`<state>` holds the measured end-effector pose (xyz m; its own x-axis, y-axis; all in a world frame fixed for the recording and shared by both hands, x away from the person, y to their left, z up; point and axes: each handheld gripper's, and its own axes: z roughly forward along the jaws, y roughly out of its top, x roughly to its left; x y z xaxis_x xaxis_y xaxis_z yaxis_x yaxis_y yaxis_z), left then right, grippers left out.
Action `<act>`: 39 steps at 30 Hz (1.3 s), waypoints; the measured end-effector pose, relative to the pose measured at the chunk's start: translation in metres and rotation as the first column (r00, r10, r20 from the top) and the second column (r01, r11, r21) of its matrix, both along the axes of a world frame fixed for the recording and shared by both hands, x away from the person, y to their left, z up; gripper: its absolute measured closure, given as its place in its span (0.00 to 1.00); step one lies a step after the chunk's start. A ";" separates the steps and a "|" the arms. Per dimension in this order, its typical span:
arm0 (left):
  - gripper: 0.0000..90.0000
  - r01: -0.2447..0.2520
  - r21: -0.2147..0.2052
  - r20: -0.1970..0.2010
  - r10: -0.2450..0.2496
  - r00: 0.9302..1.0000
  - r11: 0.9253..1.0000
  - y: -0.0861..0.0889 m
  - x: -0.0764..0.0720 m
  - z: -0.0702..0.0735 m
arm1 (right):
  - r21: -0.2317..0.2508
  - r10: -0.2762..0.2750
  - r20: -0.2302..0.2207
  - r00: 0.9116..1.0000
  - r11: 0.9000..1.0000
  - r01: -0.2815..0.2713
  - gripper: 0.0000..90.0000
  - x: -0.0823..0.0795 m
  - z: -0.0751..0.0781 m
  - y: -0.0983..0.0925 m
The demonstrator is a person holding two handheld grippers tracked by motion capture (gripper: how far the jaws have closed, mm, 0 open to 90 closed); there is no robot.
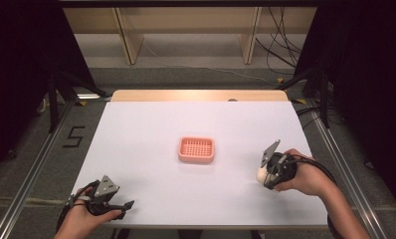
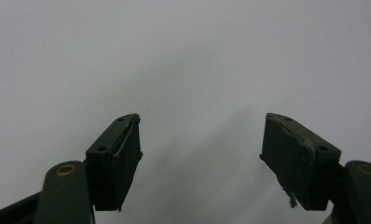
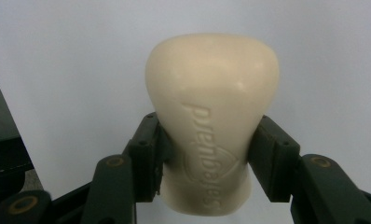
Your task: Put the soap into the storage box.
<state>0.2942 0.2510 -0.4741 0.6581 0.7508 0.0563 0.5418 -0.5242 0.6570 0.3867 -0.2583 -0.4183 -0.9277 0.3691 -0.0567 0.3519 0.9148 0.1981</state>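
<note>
A cream bar of soap (image 3: 211,121) with embossed lettering sits between the two black jaws of my right gripper (image 3: 207,156), which is shut on its narrow waist. From above, that soap (image 1: 261,175) shows as a pale lump at the right gripper (image 1: 266,175), low over the white table at the right. A pink slotted soap dish (image 1: 196,149) lies at the table's middle, well left of the soap. My left gripper (image 1: 128,205) rests near the front left edge; in its own view the left gripper (image 2: 200,149) is open over bare white surface.
The white sheet (image 1: 151,189) covers the table, with a strip of wood (image 1: 196,94) showing at the far edge. Metal rails (image 1: 32,169) run along both sides. Cables (image 1: 280,50) lie on the floor beyond.
</note>
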 end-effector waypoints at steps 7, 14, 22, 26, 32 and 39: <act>0.31 -0.002 -0.001 0.000 0.002 1.000 1.000 0.000 0.000 0.000 | -0.009 -0.007 0.002 1.000 1.000 0.007 0.56 0.004 0.002 0.001; 0.31 -0.011 -0.009 -0.010 0.011 1.000 1.000 -0.001 -0.002 0.000 | -0.006 -0.004 0.005 1.000 1.000 0.004 0.56 0.007 0.003 0.004; 0.31 -0.008 -0.005 -0.011 0.008 1.000 1.000 0.000 -0.002 0.000 | -0.013 -0.019 0.007 1.000 1.000 0.020 0.56 0.010 0.005 0.008; 0.31 -0.025 -0.009 -0.006 0.025 1.000 1.000 -0.001 -0.002 -0.001 | -0.016 -0.010 0.011 1.000 1.000 0.010 0.56 0.013 0.006 0.012; 0.31 -0.004 0.000 -0.012 0.004 1.000 1.000 0.001 -0.002 0.001 | -0.021 0.001 0.007 1.000 1.000 -0.001 0.56 0.016 0.006 0.018; 0.31 -0.004 -0.001 -0.012 0.004 1.000 1.000 0.001 -0.002 0.001 | -0.023 0.019 0.009 1.000 1.000 -0.019 0.56 0.021 0.007 0.024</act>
